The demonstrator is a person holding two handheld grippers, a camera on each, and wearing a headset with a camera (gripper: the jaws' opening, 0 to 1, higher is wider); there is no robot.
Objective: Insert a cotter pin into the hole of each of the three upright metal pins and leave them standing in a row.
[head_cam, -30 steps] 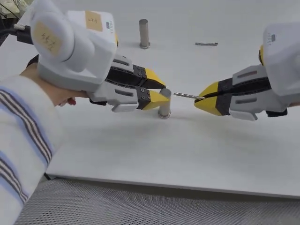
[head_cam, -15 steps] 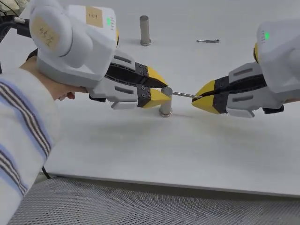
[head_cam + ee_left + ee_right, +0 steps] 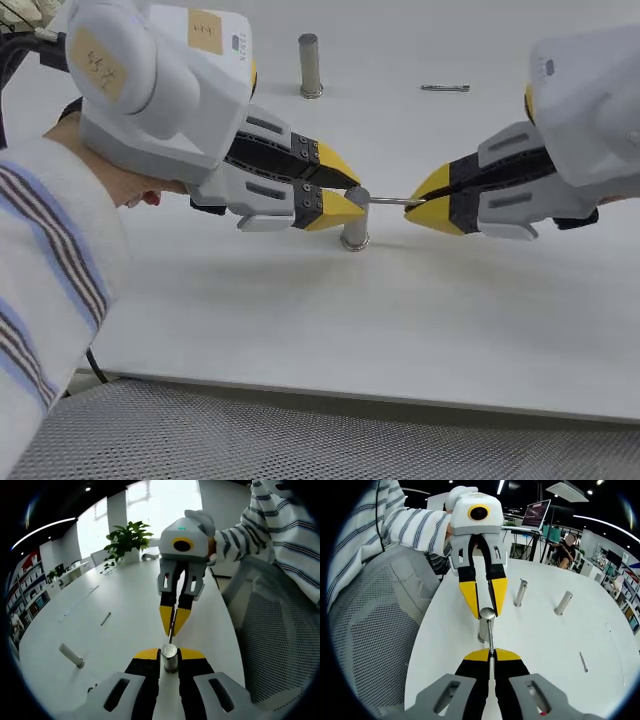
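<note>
At the left of the head view, the left gripper (image 3: 352, 196), white-bodied with black jaws and yellow wedge tips, was clenched on the grasped metal pin (image 3: 354, 226). This short grey steel cylinder stood upright on the smooth white desk (image 3: 300, 320), in from its near edge, and its head sat between the two tips. A striped sleeve (image 3: 45, 290) lay behind that gripper. To the right, a thin, shiny cotter pin (image 3: 388, 201) ran level from the cylinder's head to the right gripper (image 3: 410, 204), whose jaws were pinched shut on its far end. Whether the cotter pin's tip had entered the hole could not be told. Farther from the near edge stood a second pin (image 3: 310, 66), and right of it a loose cotter pin (image 3: 444, 88) lay flat.

The left gripper view looked along the desk's length. It showed the grasped metal pin (image 3: 170, 657) squeezed between its own jaws, the right gripper (image 3: 171, 625) pointing down at it, and a potted plant (image 3: 127, 537) by the desk's far end.

The right gripper view showed the cotter pin (image 3: 490, 632) meeting the cylinder just under its rounded head. It alone showed two other upright pins (image 3: 521, 592), well apart from the grippers.
</note>
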